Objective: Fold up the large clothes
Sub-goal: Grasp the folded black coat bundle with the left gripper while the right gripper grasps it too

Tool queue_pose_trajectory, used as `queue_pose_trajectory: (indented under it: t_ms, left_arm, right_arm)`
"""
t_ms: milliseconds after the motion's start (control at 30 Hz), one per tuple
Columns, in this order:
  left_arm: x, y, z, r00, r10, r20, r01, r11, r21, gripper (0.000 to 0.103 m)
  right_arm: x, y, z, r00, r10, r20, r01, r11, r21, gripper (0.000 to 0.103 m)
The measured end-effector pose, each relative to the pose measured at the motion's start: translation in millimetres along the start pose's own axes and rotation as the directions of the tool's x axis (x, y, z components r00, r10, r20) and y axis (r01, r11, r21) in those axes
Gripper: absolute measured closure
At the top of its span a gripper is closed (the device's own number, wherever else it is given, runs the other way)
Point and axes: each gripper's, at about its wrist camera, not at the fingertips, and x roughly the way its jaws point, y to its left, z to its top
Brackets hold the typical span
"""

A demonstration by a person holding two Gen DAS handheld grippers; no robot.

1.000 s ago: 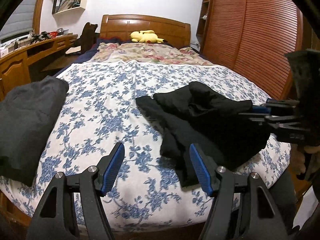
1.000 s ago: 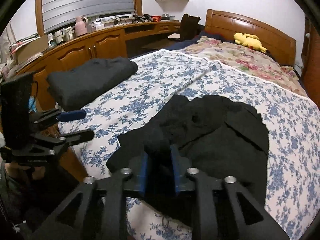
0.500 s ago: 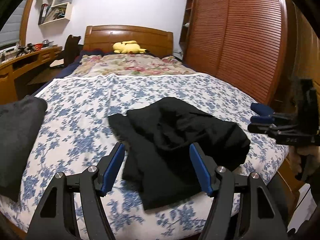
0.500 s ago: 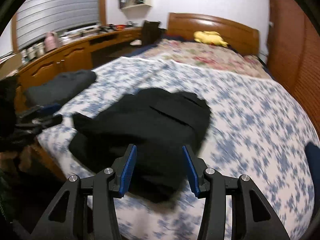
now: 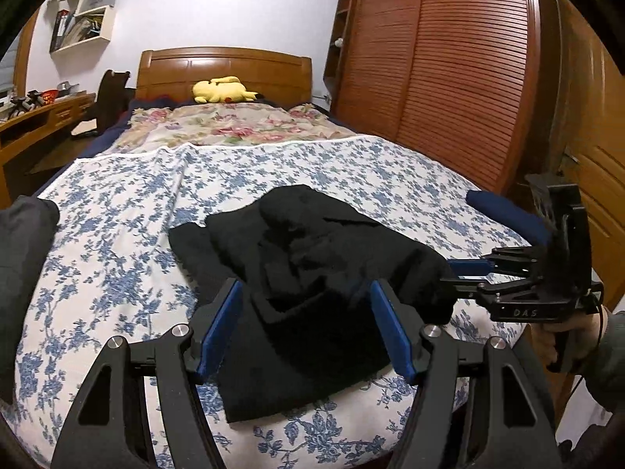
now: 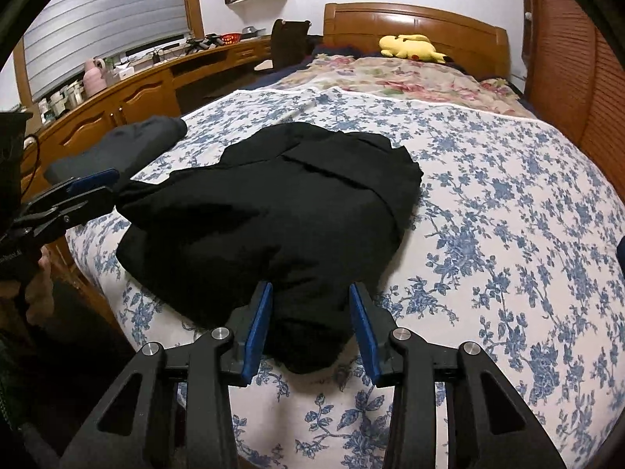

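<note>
Left wrist view shows one black garment [image 5: 312,273] heaped near the foot of the bed [image 5: 117,234]; one grey folded garment [image 5: 23,258] and one yellow plush toy [image 5: 222,90] also lie there; left hand-held gripper [image 5: 306,324] gapes, gripping nothing; right hand-held gripper [image 6: 310,316] is closing, black cloth between its pads, not yet pinched.

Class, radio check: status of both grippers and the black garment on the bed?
Left gripper open, empty. Right gripper closing, garment edge between its jaws. Black garment heaped, unfolded, on the bed. Nothing in the way.
</note>
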Motion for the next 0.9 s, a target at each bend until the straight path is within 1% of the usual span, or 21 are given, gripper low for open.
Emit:
queue_pose_trajectory:
  t_ms: [133, 167, 233, 267, 333, 367, 400, 433, 500, 600, 800, 900]
  left_arm:
    - [5.7, -3.0, -1.4, 1.000, -0.018, -0.020, 0.018, 1.000, -0.002, 0.035]
    - [6.8, -3.0, -1.6, 0.999, -0.024, -0.023, 0.024, 1.000, -0.004, 0.037]
    - [10.0, -2.1, -1.7, 0.999, -0.028, -0.034, 0.028, 1.000, -0.007, 0.048]
    - [11.9, -1.6, -1.7, 0.999, -0.032, -0.042, 0.031, 0.999, -0.012, 0.051]
    - [14.9, -1.9, -2.5, 0.998, -0.046, -0.051, 0.045, 0.999, -0.018, 0.062]
    - [16.8, -2.5, -3.0, 0.997, -0.050, -0.059, 0.049, 0.999, -0.015, 0.065]
    - [17.8, -3.5, -3.3, 0.996, -0.053, -0.066, 0.052, 0.999, -0.010, 0.072]
    - [18.6, -5.2, -3.7, 0.996, -0.055, -0.070, 0.055, 0.998, -0.002, 0.082]
    - [18.3, -8.4, -4.3, 0.996, -0.054, -0.074, 0.055, 0.998, 0.011, 0.093]
    - [11.8, -6.4, -4.6, 0.998, -0.042, -0.056, 0.043, 0.999, 0.016, 0.097]
    - [-13.8, 12.9, -6.1, 1.000, 0.000, -0.003, 0.000, 1.000, -0.018, 0.098]
    - [-22.2, 21.0, -10.2, 0.999, 0.033, 0.004, -0.033, 0.999, -0.022, 0.098]
  right_arm:
    - [4.6, -2.3, -2.1, 1.000, 0.007, 0.004, -0.007, 1.000, 0.015, 0.061]
    - [5.1, -2.2, -2.1, 1.000, 0.008, 0.003, -0.009, 1.000, 0.019, 0.061]
    - [5.1, -11.1, -9.7, 1.000, 0.011, 0.004, -0.011, 1.000, 0.024, 0.061]
    - [3.5, -12.0, -10.4, 1.000, 0.011, 0.003, -0.011, 1.000, 0.026, 0.061]
    - [0.7, -10.3, -10.7, 1.000, 0.009, 0.002, -0.009, 1.000, 0.026, 0.061]
    - [1.3, -10.1, -10.9, 1.000, 0.007, 0.001, -0.007, 1.000, 0.025, 0.061]
    - [1.1, -9.7, -10.8, 1.000, 0.006, -0.001, -0.006, 1.000, 0.022, 0.061]
    - [0.0, -9.1, -10.9, 1.000, 0.004, -0.002, -0.004, 1.000, 0.020, 0.061]
    - [-3.4, -8.7, -10.2, 1.000, 0.005, -0.003, -0.005, 1.000, 0.018, 0.061]
    - [-12.4, -8.9, -7.9, 1.000, 0.020, 0.018, -0.020, 1.000, 0.020, 0.061]
    - [-27.9, -3.9, 7.5, 0.996, 0.036, 0.082, -0.036, 0.999, -0.013, 0.061]
    - [-25.4, 6.1, 16.9, 0.994, 0.056, 0.097, -0.052, 0.997, -0.049, 0.068]
